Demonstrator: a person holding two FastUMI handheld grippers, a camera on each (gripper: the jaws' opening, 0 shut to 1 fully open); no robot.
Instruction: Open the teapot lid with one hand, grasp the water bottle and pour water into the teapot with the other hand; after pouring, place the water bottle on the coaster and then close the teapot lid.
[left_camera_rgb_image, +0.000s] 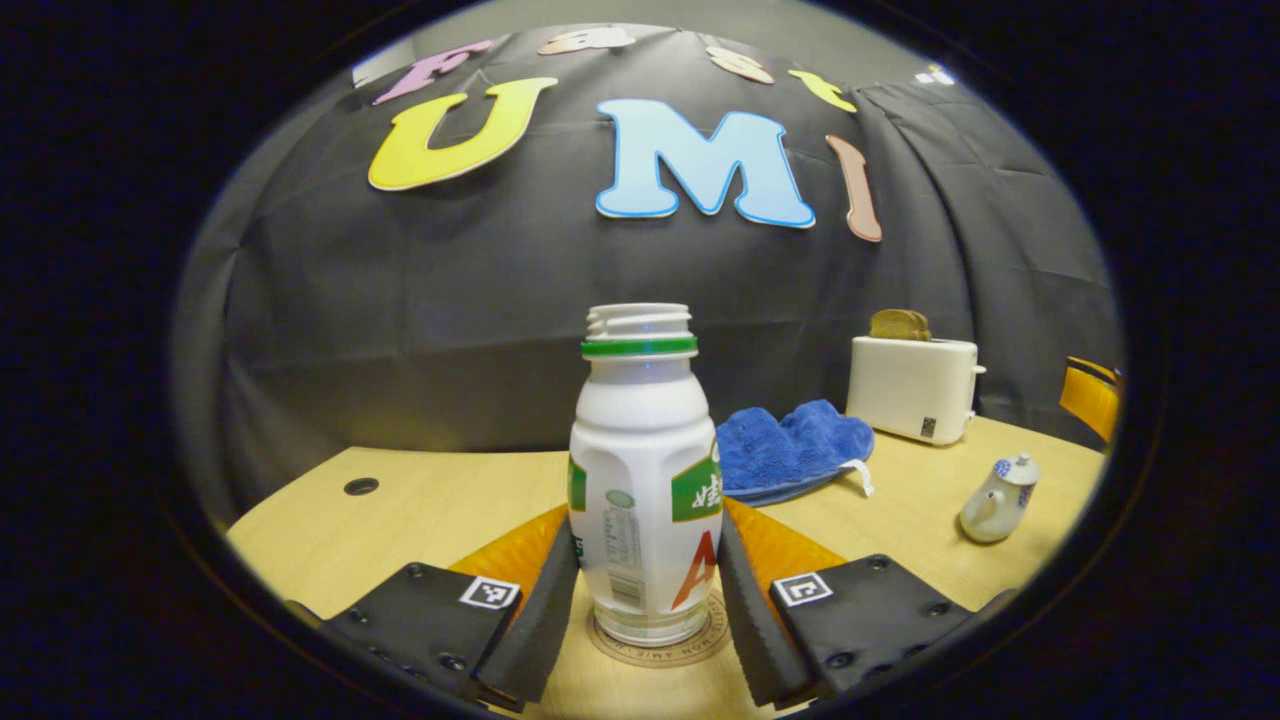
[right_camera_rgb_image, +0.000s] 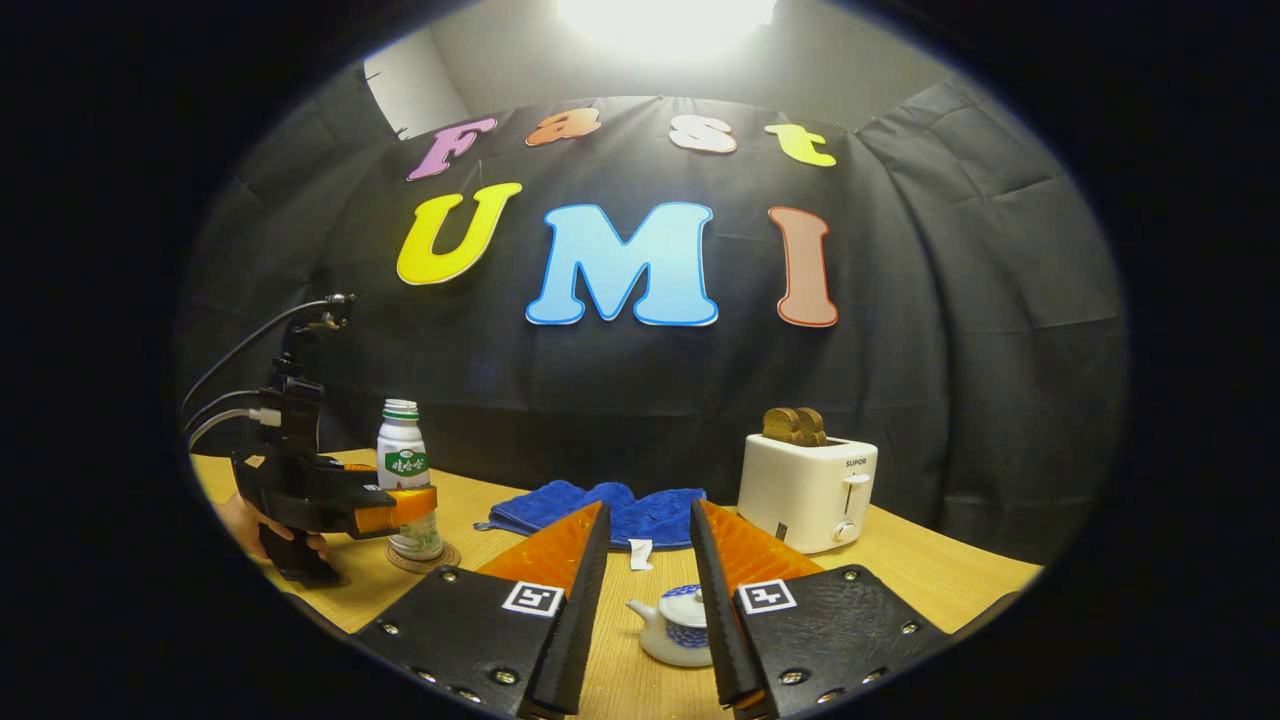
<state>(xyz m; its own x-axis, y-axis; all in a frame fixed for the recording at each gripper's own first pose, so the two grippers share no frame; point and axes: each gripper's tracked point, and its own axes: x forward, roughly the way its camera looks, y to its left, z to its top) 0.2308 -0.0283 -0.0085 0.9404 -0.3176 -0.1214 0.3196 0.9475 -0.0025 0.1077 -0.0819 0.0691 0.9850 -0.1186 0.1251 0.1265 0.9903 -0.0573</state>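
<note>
A white water bottle (left_camera_rgb_image: 640, 450) with a green neck ring and no cap stands upright on a round coaster (left_camera_rgb_image: 655, 650). My left gripper (left_camera_rgb_image: 648, 520) is shut on its lower body, one finger pressed to each side. In the right gripper view the same bottle (right_camera_rgb_image: 402, 450), coaster (right_camera_rgb_image: 425, 560) and left gripper (right_camera_rgb_image: 405, 510) sit at the far left. A small white teapot (right_camera_rgb_image: 668, 630) with a blue pattern has its lid on. It lies low between the fingers of my right gripper (right_camera_rgb_image: 649, 507), which is open and holds nothing. The teapot (left_camera_rgb_image: 995, 500) is also seen at the right of the table.
A blue towel (left_camera_rgb_image: 790, 445) lies behind the bottle. A white toaster (left_camera_rgb_image: 912, 385) with bread in it stands at the back right. The wooden table (left_camera_rgb_image: 420, 500) has a cable hole (left_camera_rgb_image: 361, 486) at the left. A hand (right_camera_rgb_image: 240, 525) holds the left gripper.
</note>
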